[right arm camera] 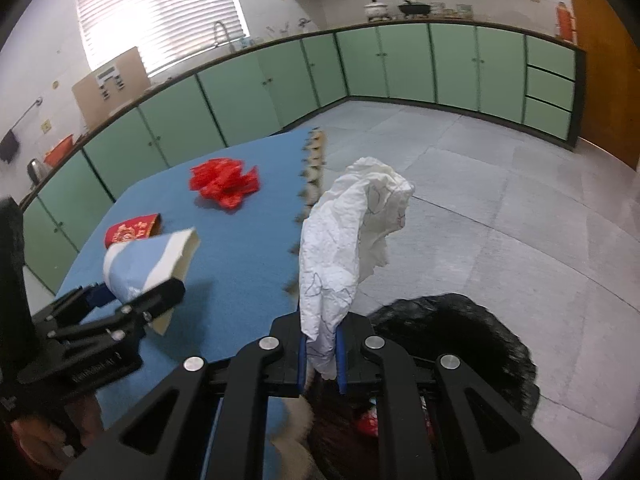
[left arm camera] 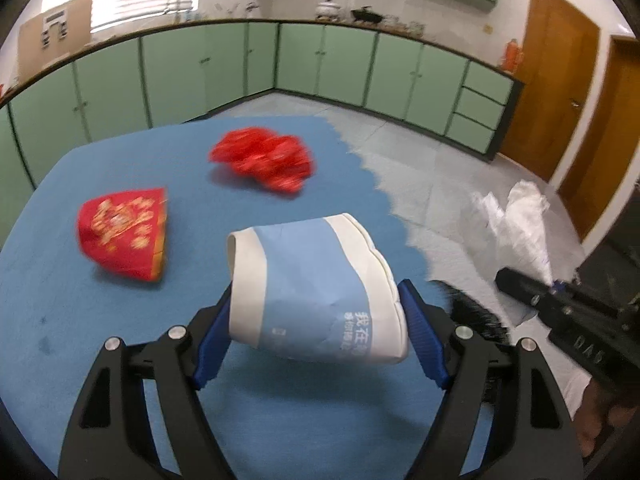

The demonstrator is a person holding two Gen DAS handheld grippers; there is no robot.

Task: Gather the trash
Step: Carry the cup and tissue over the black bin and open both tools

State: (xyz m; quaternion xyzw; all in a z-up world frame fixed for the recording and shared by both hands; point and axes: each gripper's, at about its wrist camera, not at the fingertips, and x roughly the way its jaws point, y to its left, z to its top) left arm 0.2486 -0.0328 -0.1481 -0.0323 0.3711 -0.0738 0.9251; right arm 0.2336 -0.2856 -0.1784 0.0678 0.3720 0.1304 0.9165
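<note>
Left wrist: left claw grips crushed paper cup.

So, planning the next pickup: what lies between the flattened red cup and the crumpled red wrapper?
Only bare blue mat between red cup and wrapper, in both wrist views.

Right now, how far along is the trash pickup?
Done: nothing visibly binned, though something red shows inside the black bag.
In hand: left gripper clamps the blue-and-white paper cup; right gripper is shut on the crumpled white paper, above the bag.
Left: the red cup and red crumpled wrapper lie on the blue mat.
</note>
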